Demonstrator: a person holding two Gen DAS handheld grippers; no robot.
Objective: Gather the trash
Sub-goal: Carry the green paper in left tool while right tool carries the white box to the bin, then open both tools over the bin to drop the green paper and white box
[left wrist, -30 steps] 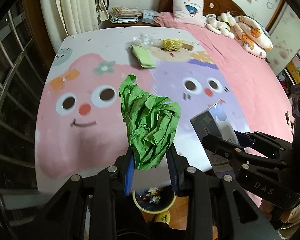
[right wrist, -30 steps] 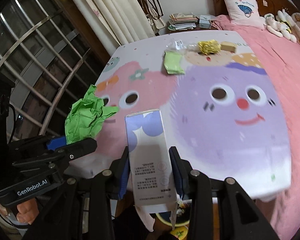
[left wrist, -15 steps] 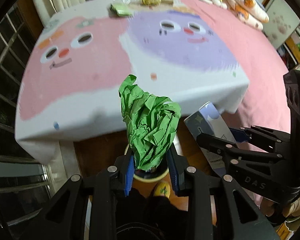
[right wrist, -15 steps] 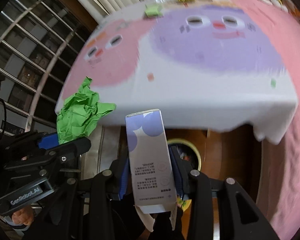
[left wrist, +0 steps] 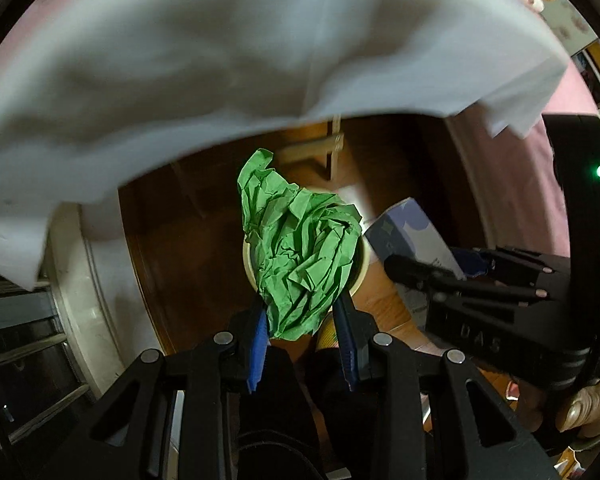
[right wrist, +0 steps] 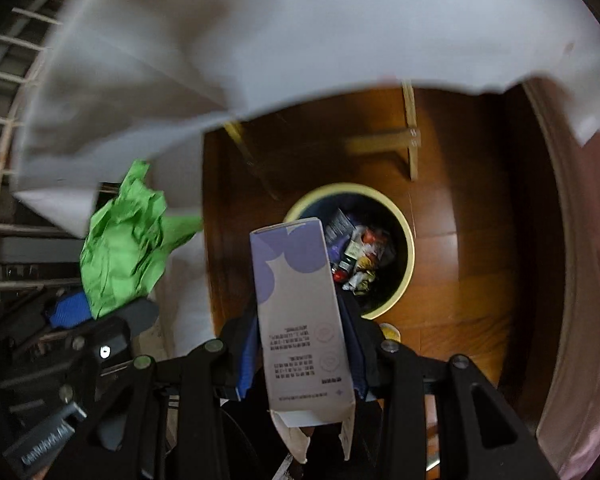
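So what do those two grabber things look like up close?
Both are black plastic with round silver bolts. The left gripper has ridged blue pads on its fingers, and white GenRobot lettering on its side. The right gripper has blue pads too, raised letters DAS, and a small green light glowing on its body.

Green paper is hiding most of the bin w/ its contents; cloth above bin is blurring, cut at edges.

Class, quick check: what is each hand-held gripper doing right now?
Left hand-held gripper: closed on the crumpled green paper.
Right hand-held gripper: closed on the purple-and-white carton.
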